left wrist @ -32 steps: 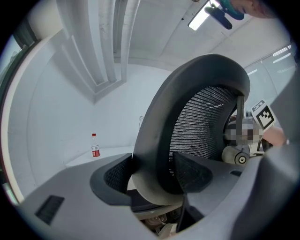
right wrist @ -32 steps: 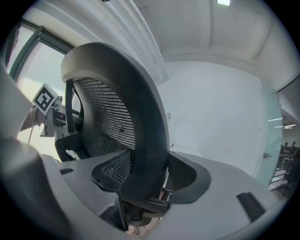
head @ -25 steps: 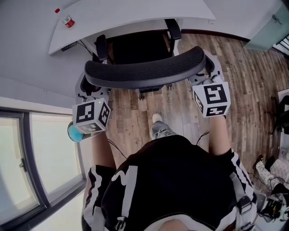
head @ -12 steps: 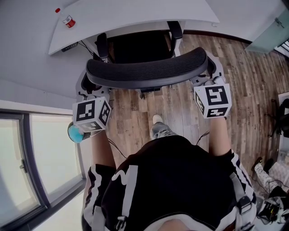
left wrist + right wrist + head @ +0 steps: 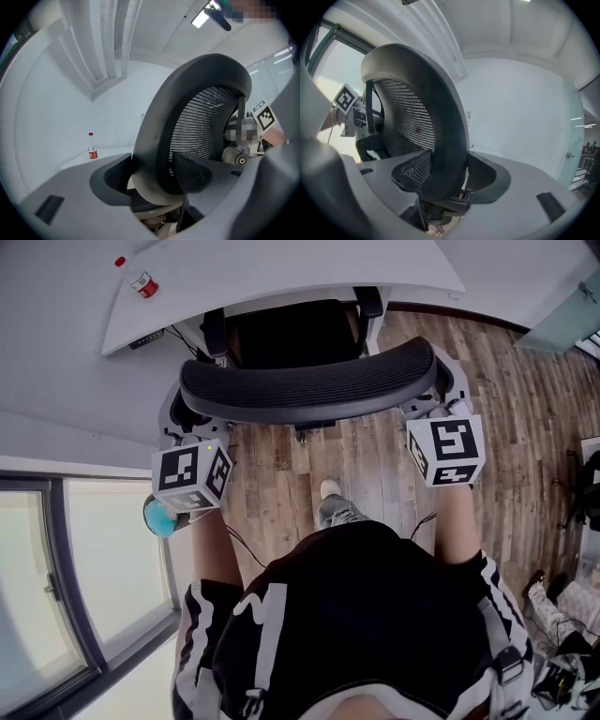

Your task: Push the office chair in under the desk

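Observation:
In the head view the black office chair's curved mesh backrest (image 5: pixel 309 385) stands in front of the white desk (image 5: pixel 281 277). Its seat (image 5: pixel 291 334) and armrests reach partly under the desk top. My left gripper (image 5: pixel 183 423) is shut on the backrest's left end and my right gripper (image 5: pixel 441 395) is shut on its right end. In the left gripper view the backrest rim (image 5: pixel 157 136) sits between the pads (image 5: pixel 115 176), touching both. The right gripper view shows the rim (image 5: pixel 443 126) clamped the same way in the right gripper (image 5: pixel 445 180).
A small bottle with a red label (image 5: pixel 142 284) stands on the desk's left part. A window (image 5: pixel 56 568) and a wall lie to the left. The person's foot (image 5: pixel 333 507) is on the wood floor (image 5: pixel 375 474) behind the chair. Bags and clutter lie at the right edge.
The chair and both grippers have moved toward the desk, up in the head view. The seat and armrests reach further under the desk top. Both grips are unchanged.

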Available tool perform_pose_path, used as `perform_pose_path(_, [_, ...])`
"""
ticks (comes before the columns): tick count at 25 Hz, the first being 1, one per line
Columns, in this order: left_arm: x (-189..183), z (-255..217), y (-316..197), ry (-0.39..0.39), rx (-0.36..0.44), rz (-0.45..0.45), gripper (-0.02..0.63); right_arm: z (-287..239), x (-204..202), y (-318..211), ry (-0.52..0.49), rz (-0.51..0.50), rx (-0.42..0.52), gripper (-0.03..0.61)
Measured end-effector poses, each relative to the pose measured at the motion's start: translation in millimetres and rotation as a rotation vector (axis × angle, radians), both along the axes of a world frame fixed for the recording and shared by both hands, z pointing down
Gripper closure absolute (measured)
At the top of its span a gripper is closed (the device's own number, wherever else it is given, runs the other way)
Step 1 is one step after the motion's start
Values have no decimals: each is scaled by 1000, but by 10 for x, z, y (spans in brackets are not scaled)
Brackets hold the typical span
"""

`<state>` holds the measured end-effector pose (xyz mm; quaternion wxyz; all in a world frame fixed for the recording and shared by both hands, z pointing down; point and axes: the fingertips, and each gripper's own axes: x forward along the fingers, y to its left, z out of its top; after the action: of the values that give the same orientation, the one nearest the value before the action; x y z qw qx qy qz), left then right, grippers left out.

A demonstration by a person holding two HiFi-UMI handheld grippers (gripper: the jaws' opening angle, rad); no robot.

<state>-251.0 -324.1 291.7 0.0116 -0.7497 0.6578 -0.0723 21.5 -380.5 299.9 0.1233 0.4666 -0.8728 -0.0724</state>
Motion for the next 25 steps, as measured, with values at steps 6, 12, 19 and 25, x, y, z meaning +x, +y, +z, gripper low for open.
perform_pose_path(6, [-48, -4, -121, 2, -9, -2, 338, -3, -49, -119, 2, -4, -6, 336])
perform_pose_path(12, [-101, -10, -235, -3, 0, -4, 339, -9, -98, -217, -4, -4, 2, 336])
perform_pose_path(19, [-127, -5, -366, -6, -8, -8, 339, -5, -126, -362, -5, -14, 2, 336])
perform_pose_path(25, [-154, -10, -473, -3, -14, -17, 339, -14, -155, -484, -5, -26, 5, 336])
